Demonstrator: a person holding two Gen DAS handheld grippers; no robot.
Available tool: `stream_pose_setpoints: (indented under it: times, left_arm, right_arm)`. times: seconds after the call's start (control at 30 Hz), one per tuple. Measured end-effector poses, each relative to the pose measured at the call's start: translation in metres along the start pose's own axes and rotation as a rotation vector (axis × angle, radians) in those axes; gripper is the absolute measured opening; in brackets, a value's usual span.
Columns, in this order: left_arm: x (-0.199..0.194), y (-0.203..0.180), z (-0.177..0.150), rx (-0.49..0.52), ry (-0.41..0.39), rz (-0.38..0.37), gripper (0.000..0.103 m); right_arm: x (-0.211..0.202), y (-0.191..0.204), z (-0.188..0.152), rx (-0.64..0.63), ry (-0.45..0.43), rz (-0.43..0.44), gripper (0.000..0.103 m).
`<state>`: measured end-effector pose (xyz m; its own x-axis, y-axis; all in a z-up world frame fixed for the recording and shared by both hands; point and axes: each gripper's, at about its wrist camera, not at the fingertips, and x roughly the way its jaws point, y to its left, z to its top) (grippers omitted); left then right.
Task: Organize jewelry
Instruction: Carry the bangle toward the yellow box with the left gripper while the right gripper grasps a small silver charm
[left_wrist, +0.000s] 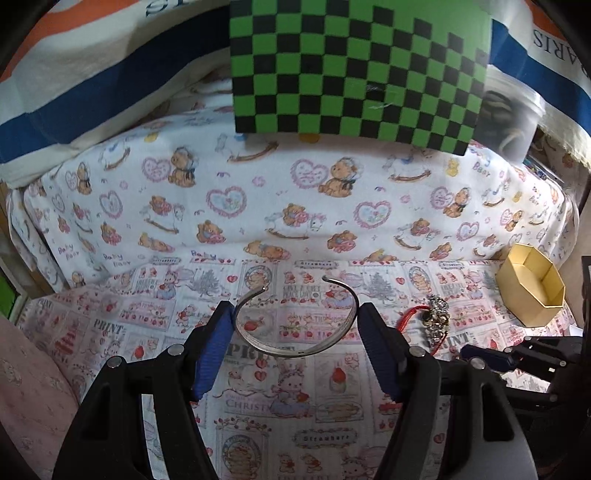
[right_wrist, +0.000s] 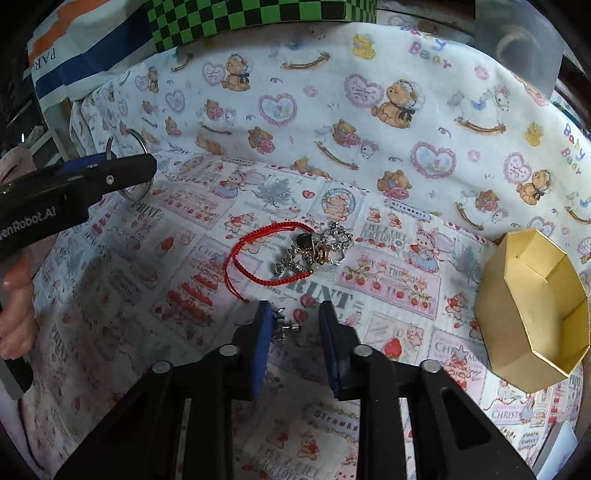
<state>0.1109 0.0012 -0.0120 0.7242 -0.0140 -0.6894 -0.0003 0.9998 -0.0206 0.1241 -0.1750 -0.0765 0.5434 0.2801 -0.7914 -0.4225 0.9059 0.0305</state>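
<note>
My left gripper (left_wrist: 295, 325) is shut on an open silver bangle (left_wrist: 295, 347), its blue pads pressing on the two sides, just above the strawberry-print cloth (left_wrist: 258, 406). My right gripper (right_wrist: 293, 325) has its jaws close together. A small silver piece (right_wrist: 284, 328) sits between them against the left pad, with a gap to the right pad. Just beyond lies a pile of jewelry: a red cord bracelet (right_wrist: 251, 254) and tangled silver chains with beads (right_wrist: 325, 243). A gold octagonal box (right_wrist: 532, 314) stands open to the right, with nothing showing inside.
A green and black checkered board (left_wrist: 351, 74) leans at the back on the bear-print cloth (left_wrist: 258, 184). A clear plastic tub (left_wrist: 513, 118) stands at the back right. A person's fingers (right_wrist: 14, 295) show at the left edge of the right wrist view.
</note>
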Motion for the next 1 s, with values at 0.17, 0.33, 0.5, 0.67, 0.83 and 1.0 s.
stream_pose_setpoints:
  times: [0.17, 0.33, 0.5, 0.67, 0.83, 1.0]
  left_arm:
    - [-0.003, -0.003, 0.000, -0.006, -0.028, -0.026, 0.067]
    - [-0.012, -0.009, -0.001, -0.009, -0.086, -0.081, 0.067]
    - [-0.018, -0.019, -0.003, 0.017, -0.148, -0.030, 0.067]
    - [-0.024, -0.018, -0.006, -0.015, -0.217, 0.015, 0.067]
    - [-0.025, -0.020, -0.005, -0.003, -0.220, 0.008, 0.067]
    - [-0.036, -0.044, -0.010, 0.067, -0.252, 0.002, 0.067]
  right_arm:
    - [-0.013, -0.009, -0.008, 0.032, -0.078, -0.010, 0.017]
    - [-0.052, -0.029, -0.013, 0.053, -0.198, 0.012, 0.017]
    - [-0.082, -0.051, -0.021, 0.068, -0.309, -0.001, 0.017]
    - [-0.087, -0.074, -0.028, 0.097, -0.365, -0.043, 0.017]
    - [-0.092, -0.088, -0.030, 0.115, -0.390, -0.044, 0.017]
    - [-0.113, -0.099, -0.031, 0.131, -0.444, 0.000, 0.017]
